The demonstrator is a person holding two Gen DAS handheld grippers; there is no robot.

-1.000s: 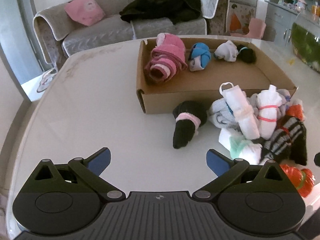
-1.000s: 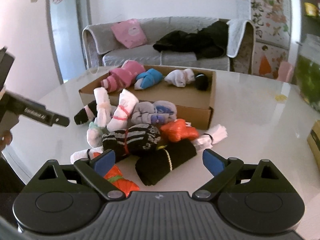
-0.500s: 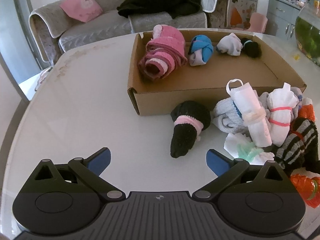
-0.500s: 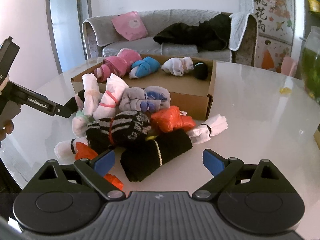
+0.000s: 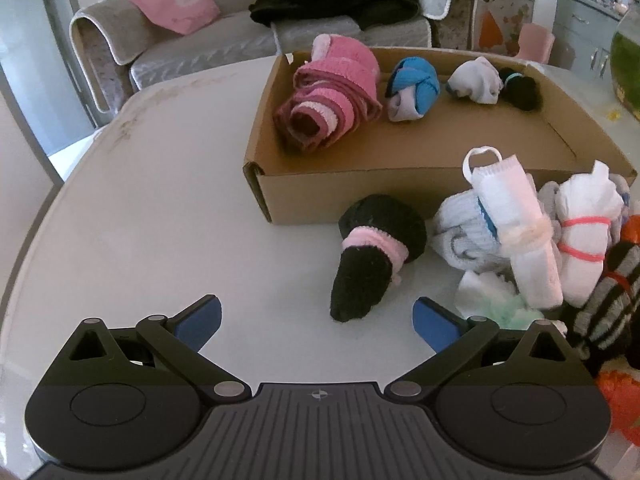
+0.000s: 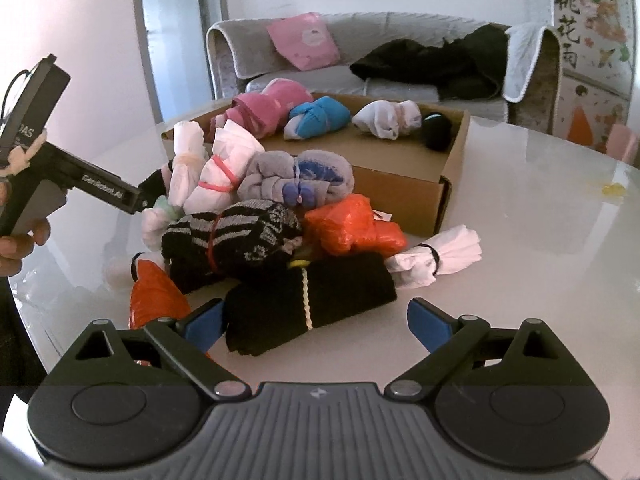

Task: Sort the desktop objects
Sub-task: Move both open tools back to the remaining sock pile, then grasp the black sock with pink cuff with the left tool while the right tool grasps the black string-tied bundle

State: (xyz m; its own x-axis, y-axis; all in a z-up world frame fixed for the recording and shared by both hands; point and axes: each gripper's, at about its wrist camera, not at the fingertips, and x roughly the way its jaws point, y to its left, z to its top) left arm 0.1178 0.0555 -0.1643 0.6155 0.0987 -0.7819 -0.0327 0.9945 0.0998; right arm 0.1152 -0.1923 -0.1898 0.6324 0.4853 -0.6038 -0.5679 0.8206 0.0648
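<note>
A cardboard box (image 5: 360,196) (image 6: 400,184) on the white table holds a pink roll (image 5: 328,100), a blue roll (image 5: 412,88), a white roll (image 5: 476,84) and a black ball (image 5: 522,90). In front of it lies a heap of rolled socks. A black sock with a pink band (image 5: 372,256) lies just beyond my open left gripper (image 5: 316,320). My right gripper (image 6: 314,320) is open, with the near end of a black roll tied with cream cord (image 6: 308,300) between its fingertips. The left gripper's body (image 6: 100,192) shows in the right wrist view.
The heap also holds white rolls (image 5: 516,232), a grey-blue roll (image 6: 300,180), a black-grey striped roll (image 6: 232,236), orange bundles (image 6: 352,224) and a small white tied bundle (image 6: 440,256). A sofa (image 5: 240,36) stands behind the table. Bare tabletop lies left (image 5: 140,200) and right (image 6: 540,220).
Both grippers have moved forward, closer to the heap. The pink-banded black sock now lies nearer the left fingers, and the black corded roll has come between the right fingertips. Both stay open.
</note>
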